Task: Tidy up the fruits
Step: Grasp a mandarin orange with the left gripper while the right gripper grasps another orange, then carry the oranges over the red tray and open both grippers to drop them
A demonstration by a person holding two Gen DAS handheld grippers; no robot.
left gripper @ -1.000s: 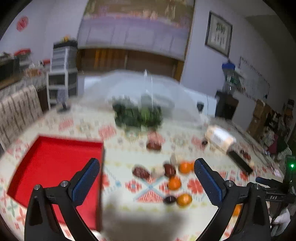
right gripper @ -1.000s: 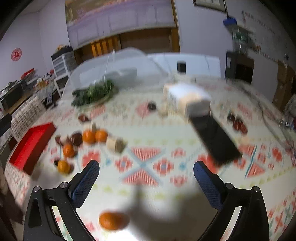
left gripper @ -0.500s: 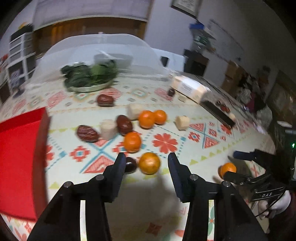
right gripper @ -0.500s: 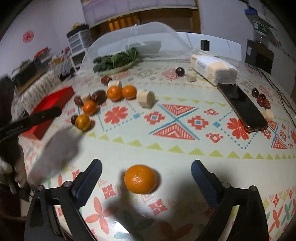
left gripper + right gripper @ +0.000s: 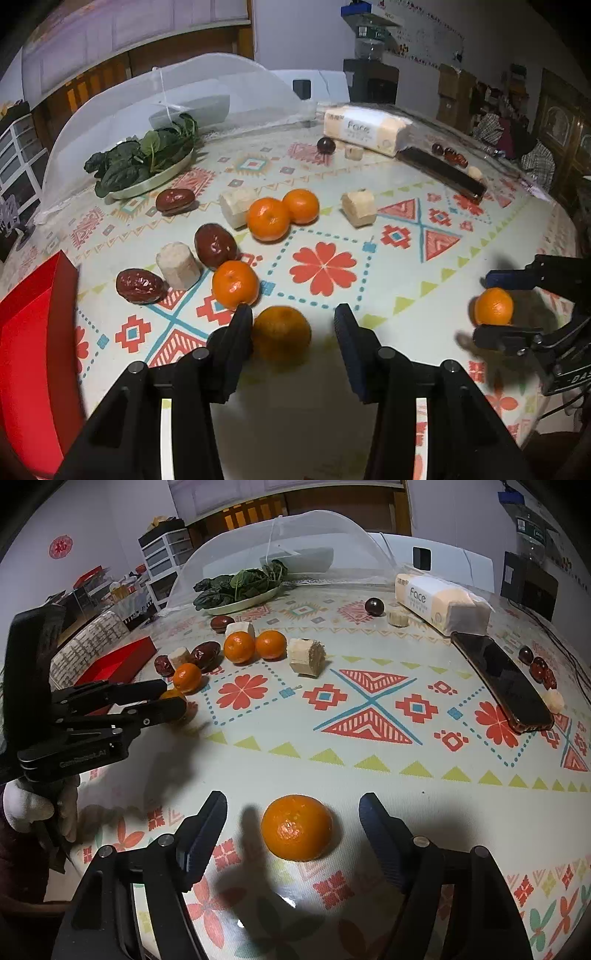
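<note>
Your left tongs (image 5: 293,326) bracket the nearest tangerine (image 5: 281,332) on the patterned worktop (image 5: 406,258): the jaws have just been closing to a narrow gap, the left pad touches the fruit's side, and a sliver of cloth shows between the fruit and the right pad. Left of that tangerine lies the red tray (image 5: 33,343), at the worktop's edge. Just behind the tangerine sit another tangerine (image 5: 235,284), two dark dates (image 5: 139,286) and a pale cut chunk (image 5: 178,265); farther back are a touching pair of tangerines (image 5: 281,216), more pale chunks, a third date and a plate of leafy greens (image 5: 144,160) under a mesh food cover (image 5: 177,99). Back and to the right of the tangerine lie a tissue pack (image 5: 364,129) and a dark phone (image 5: 441,171).

Far right of it, your right tongs (image 5: 291,825) straddle a lone tangerine (image 5: 296,827) near the worktop's front edge. These jaws have just been closing too, yet stand fairly wide, with clear gaps on both sides of the fruit, which rests on the cloth. In the right wrist view a white-gloved hand (image 5: 29,808) carries the left tool.
</note>
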